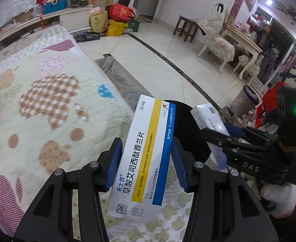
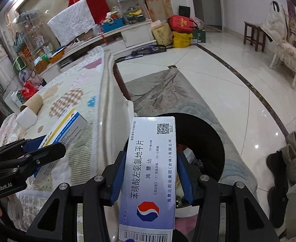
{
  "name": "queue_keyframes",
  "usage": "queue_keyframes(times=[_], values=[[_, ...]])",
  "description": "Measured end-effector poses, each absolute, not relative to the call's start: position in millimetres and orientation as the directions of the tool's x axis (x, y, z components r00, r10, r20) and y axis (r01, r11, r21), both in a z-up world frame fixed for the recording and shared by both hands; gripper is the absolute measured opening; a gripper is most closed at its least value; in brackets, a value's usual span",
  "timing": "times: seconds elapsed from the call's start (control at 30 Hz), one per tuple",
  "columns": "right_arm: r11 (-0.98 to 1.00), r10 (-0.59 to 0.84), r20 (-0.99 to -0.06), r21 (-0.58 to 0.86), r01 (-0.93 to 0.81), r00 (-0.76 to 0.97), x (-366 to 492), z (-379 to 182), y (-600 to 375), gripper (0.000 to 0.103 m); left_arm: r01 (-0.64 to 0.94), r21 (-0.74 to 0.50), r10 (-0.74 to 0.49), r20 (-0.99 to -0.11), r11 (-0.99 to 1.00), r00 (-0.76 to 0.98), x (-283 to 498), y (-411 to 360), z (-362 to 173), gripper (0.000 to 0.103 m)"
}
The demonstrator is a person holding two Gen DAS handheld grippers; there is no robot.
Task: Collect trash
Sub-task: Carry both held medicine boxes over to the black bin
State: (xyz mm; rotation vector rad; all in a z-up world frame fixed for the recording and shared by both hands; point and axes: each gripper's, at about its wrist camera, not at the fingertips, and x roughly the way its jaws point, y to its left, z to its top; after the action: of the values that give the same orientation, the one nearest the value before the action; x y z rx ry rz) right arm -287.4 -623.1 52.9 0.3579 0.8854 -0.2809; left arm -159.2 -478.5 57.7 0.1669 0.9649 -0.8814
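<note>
Left gripper (image 1: 145, 161): blue-padded jaws clamped on the long sides of a white cardboard medicine box with yellow and blue stripes (image 1: 145, 157), held roughly upright, slightly tilted, over the edge of the quilted patchwork bed cover (image 1: 47, 104). Right gripper (image 2: 150, 173): jaws clamped on a pale lilac-white cardboard medicine box with a red-and-blue octagon logo (image 2: 151, 173), held upright. Directly behind and below both boxes stands a round bin lined with a black bag (image 2: 204, 137); some scraps visible inside. Bin sits on a grey patterned rug (image 2: 158, 92) beside the bed. On the cover lie a brown cardboard tube (image 2: 32, 103) and a white roll (image 2: 26, 118), touching.
</note>
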Motion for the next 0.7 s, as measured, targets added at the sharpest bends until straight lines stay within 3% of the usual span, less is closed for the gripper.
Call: queue_keyframes(times=[0.7], values=[[0.885, -0.089, -0.805, 0.207, 0.418, 0.587, -290, 36, -646, 0.048, 0.732, -0.241, -0.567, -0.79, 0.637, 0.233, -163, -503, 41, 0.047]])
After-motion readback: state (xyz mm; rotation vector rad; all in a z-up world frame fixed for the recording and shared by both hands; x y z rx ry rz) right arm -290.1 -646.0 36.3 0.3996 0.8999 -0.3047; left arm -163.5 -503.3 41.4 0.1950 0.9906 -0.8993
